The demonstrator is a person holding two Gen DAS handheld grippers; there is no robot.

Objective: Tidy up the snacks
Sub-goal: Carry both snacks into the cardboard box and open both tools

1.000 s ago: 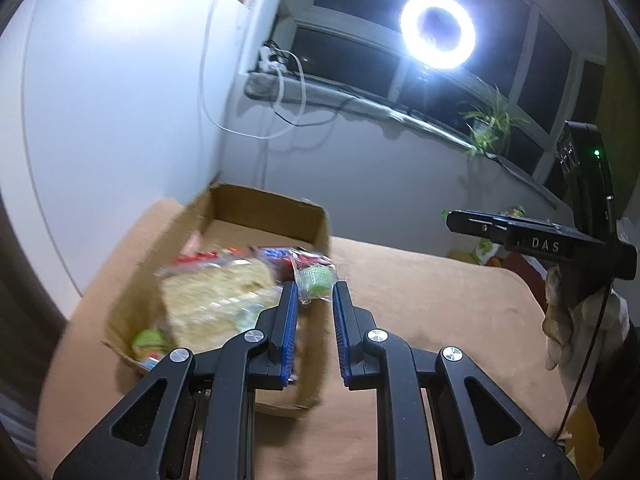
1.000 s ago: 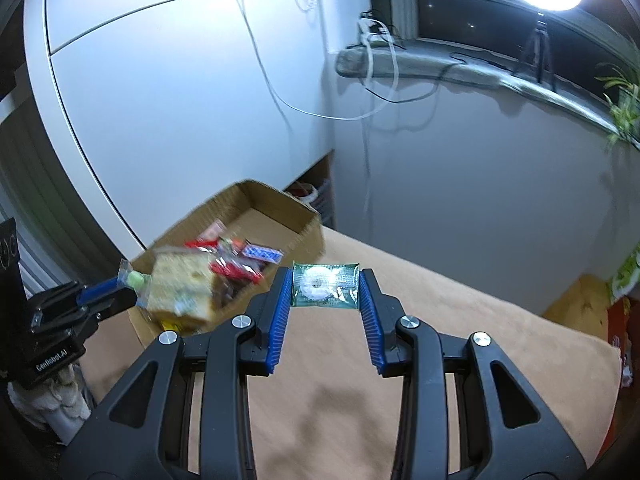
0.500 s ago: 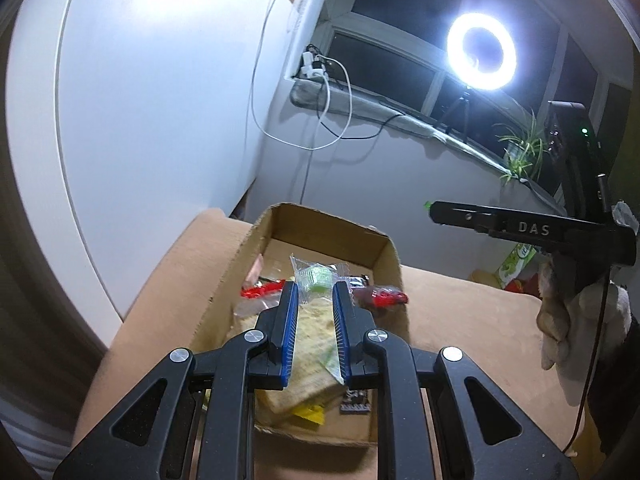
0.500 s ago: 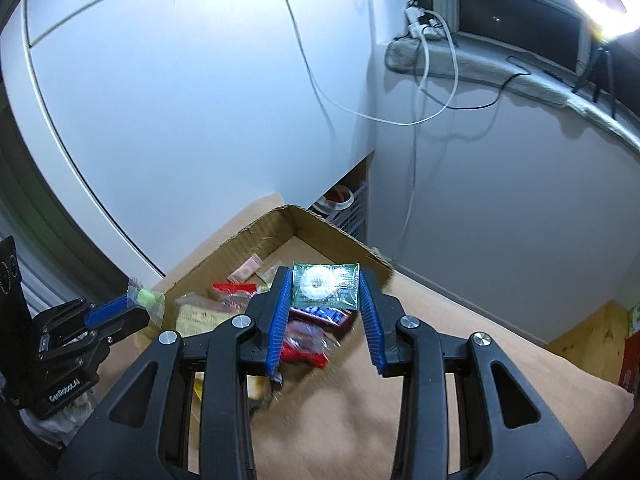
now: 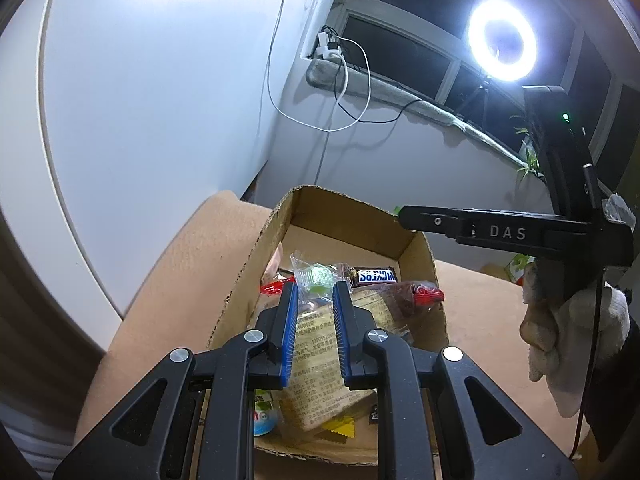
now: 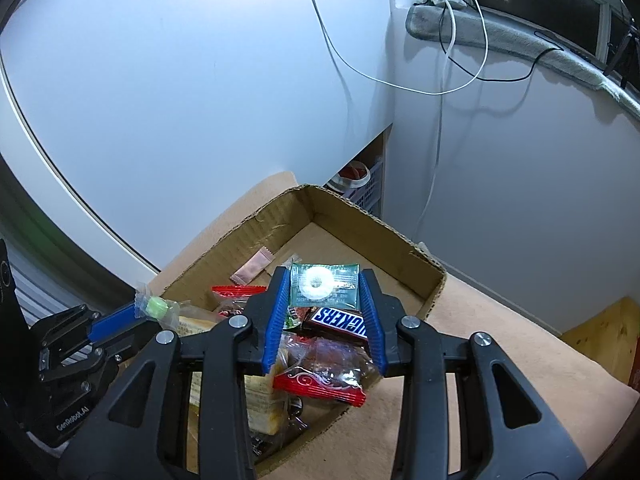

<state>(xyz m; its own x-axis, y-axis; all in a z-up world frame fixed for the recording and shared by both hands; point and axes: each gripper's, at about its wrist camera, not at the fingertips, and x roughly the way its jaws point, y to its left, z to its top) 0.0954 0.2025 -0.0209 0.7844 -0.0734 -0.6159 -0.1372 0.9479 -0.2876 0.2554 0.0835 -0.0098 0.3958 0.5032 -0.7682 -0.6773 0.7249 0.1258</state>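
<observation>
An open cardboard box [image 5: 416, 248] [image 6: 360, 220] sits on a tan-covered table and holds several snacks: a Snickers bar [image 5: 374, 277] [image 6: 340, 322], a large yellow packet [image 5: 324, 368], and a red-ended bag [image 6: 320, 376]. My left gripper [image 5: 314, 286] is shut on a clear wrapper with a green candy [image 5: 316, 278] above the box; the candy also shows in the right wrist view [image 6: 157, 307]. My right gripper [image 6: 324, 280] is shut on a green packet with a white ring [image 6: 323, 285], above the box.
White wall panels stand behind the box. A window ledge with cables [image 6: 452, 32] runs at the back. A ring light [image 5: 502, 46] shines at the upper right. A wooden box [image 6: 600, 332] sits to the right, beyond the table.
Both grippers have moved from beside the box to over it, each still holding its snack. The box now fills the view below the fingers.
</observation>
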